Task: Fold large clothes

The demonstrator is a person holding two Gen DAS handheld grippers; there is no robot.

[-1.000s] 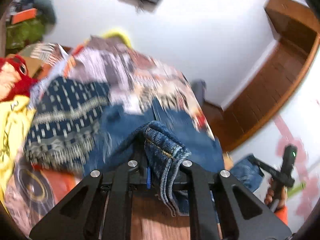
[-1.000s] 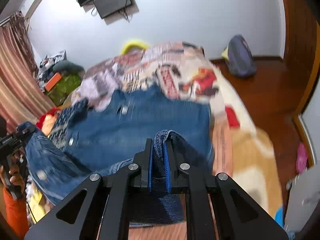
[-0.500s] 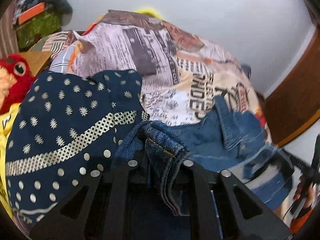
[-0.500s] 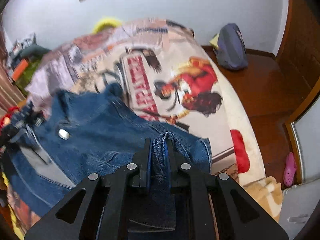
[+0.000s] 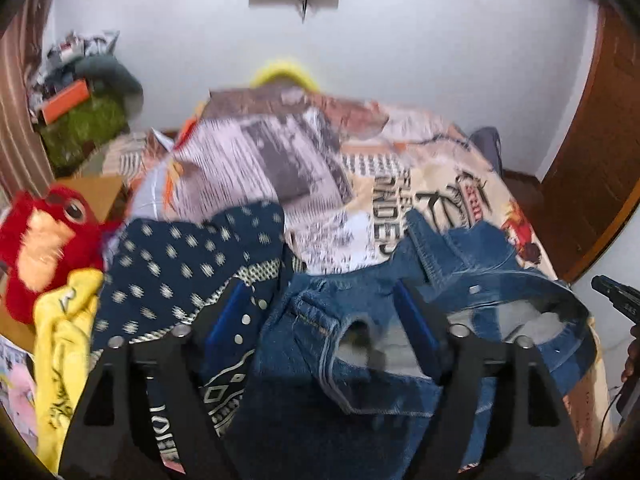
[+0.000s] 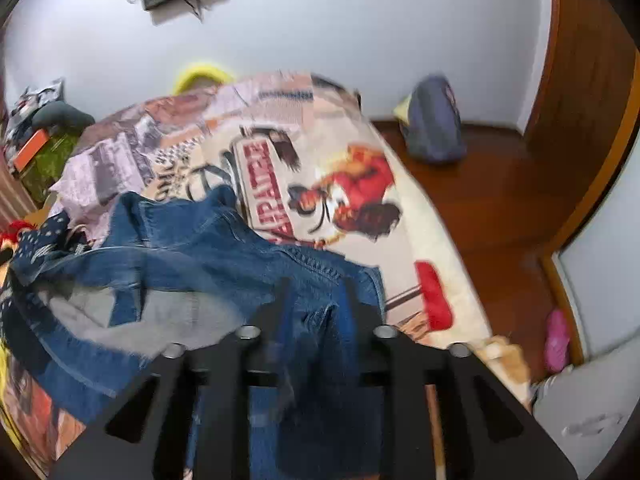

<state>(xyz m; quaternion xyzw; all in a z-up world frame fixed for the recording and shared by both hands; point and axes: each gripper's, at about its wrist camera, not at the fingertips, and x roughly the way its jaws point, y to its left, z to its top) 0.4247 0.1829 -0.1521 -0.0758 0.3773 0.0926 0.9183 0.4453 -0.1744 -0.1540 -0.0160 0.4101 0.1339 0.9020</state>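
Blue jeans (image 5: 460,268) lie crumpled on the printed bed cover (image 5: 320,168), waistband open toward me. My left gripper (image 5: 324,304) is open, its jaws spread wide over the jeans' near edge, holding nothing. In the right wrist view the jeans (image 6: 192,248) spread to the left. My right gripper (image 6: 314,292) is open, with loose denim lying between its fingers (image 6: 280,300). The other gripper shows at the right edge of the left wrist view (image 5: 616,300).
A navy dotted garment (image 5: 188,264), a yellow cloth (image 5: 60,344) and a red plush toy (image 5: 44,240) lie left of the jeans. A grey backpack (image 6: 434,120) sits on the wooden floor. A pink shoe (image 6: 558,332) lies at right.
Both grippers lowered the jeans onto the bed and opened, letting go of the denim. The jeans now rest crumpled on the cover.
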